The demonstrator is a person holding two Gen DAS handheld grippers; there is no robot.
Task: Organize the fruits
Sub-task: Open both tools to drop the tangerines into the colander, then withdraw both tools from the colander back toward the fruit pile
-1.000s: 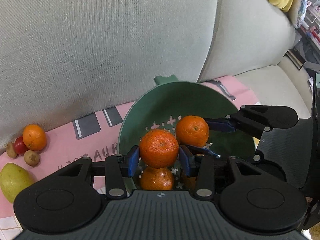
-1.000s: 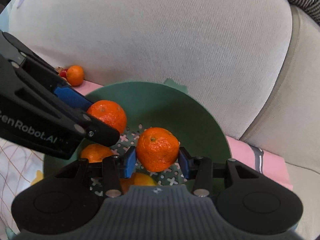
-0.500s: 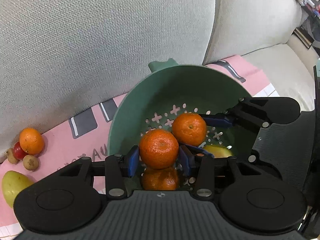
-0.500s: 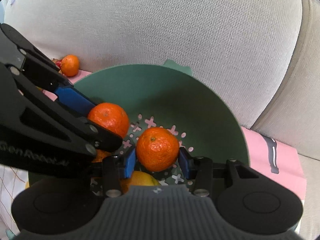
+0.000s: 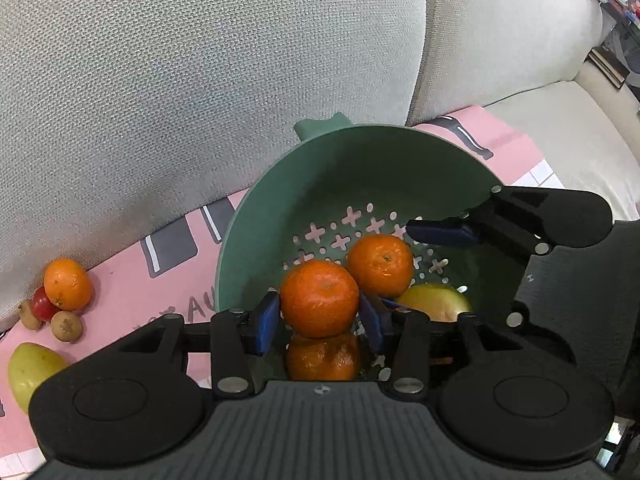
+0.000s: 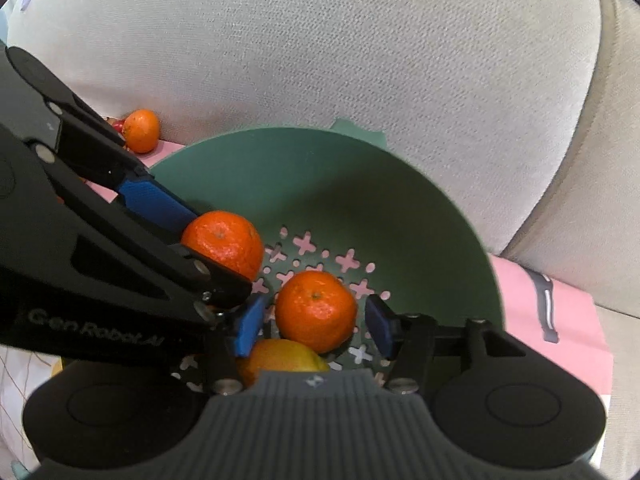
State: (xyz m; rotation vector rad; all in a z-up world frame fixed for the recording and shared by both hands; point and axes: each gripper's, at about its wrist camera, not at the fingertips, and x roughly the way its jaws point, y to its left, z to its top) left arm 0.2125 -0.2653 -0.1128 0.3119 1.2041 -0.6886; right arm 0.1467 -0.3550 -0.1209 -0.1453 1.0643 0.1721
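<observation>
Colander (image 5: 256, 216) floor crowded with tangerines (image 5: 379, 265); far wall free.

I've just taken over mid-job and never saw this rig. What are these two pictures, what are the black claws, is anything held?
A person holds a two-finger gripper in each hand; each picture comes from a camera on one gripper, looking forward along it. Both reach into a green colander on a pink mat. The right gripper has jaws that have just been opening; an orange sits free between them. The left gripper has too; whether its pads press the second orange is unclear. On the mat lies loose fruit.
</observation>
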